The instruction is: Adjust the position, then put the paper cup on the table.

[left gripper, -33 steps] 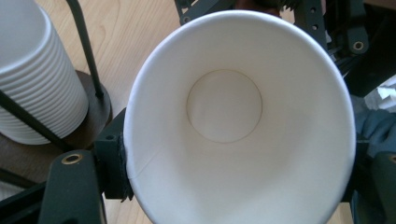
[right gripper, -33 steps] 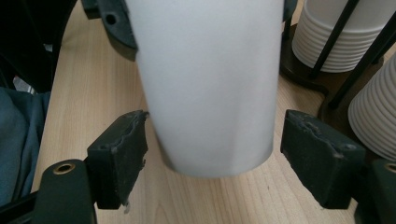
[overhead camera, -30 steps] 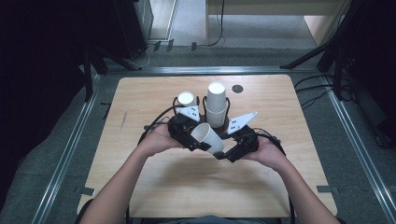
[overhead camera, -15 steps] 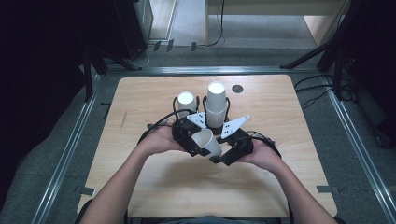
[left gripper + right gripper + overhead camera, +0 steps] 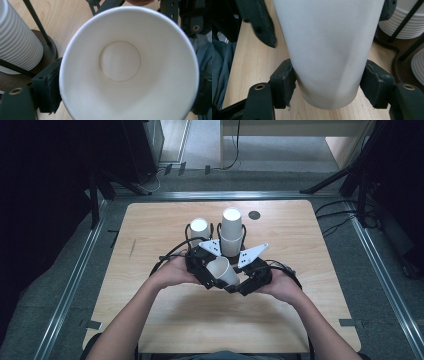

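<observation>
While the white paper cup is seen down its open mouth in the left gripper view, its tapered base is seen clamped between the right gripper pads in the right gripper view; the left gripper jaws have just been opening, spread wide beside the rim.

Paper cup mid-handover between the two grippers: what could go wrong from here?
1. The right gripper is pinching the paper cup near its base, jaws just closing; the thin wall may dent.
2. The left gripper has just been opening at the rim; the cup could tip.
3. The cup stack stands close behind, easily bumped.
</observation>
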